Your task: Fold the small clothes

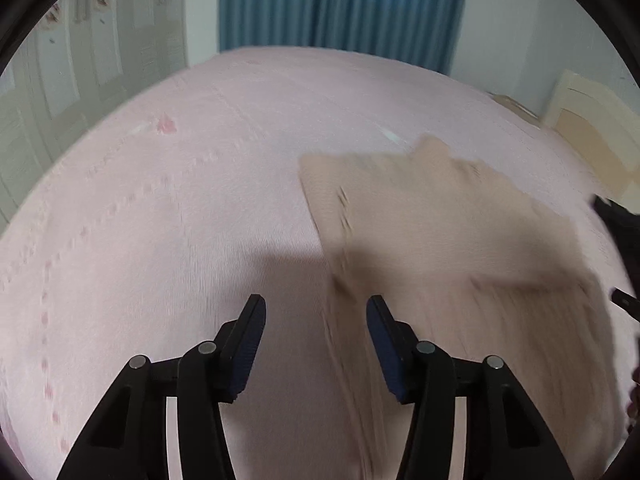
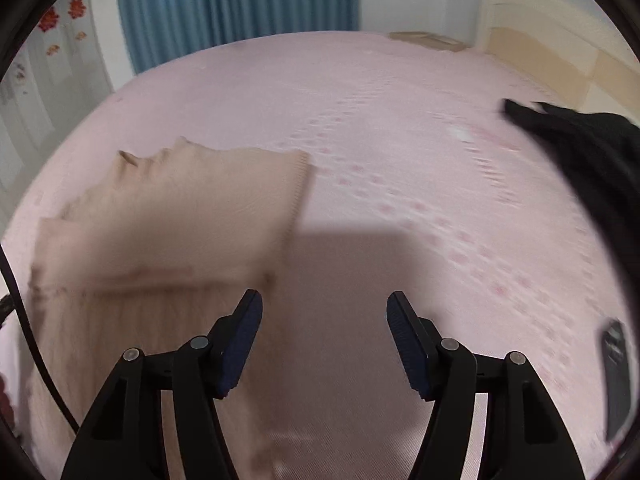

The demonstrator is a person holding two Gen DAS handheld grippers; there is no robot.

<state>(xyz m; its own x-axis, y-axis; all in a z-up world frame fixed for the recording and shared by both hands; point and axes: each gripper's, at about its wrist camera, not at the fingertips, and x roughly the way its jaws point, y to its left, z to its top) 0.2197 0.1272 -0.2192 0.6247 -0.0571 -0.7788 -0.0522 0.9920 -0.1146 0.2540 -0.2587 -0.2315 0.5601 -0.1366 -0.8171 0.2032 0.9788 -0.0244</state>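
A beige knitted garment (image 1: pixel 440 232) lies flat on the pink bed sheet (image 1: pixel 180 208), partly folded, with a fold edge across its near part. It also shows in the right wrist view (image 2: pixel 172 220). My left gripper (image 1: pixel 316 308) is open and empty, above the garment's left edge. My right gripper (image 2: pixel 324 304) is open and empty, just right of the garment's right edge, above the bare sheet (image 2: pixel 400 168). Both views are motion blurred.
A black garment (image 2: pixel 592 160) lies on the bed at the right. A dark flat device (image 2: pixel 616 372) lies near the right edge. A blue curtain (image 1: pixel 340 4), a white wardrobe (image 1: pixel 60 72) and a cream headboard (image 2: pixel 540 40) surround the bed.
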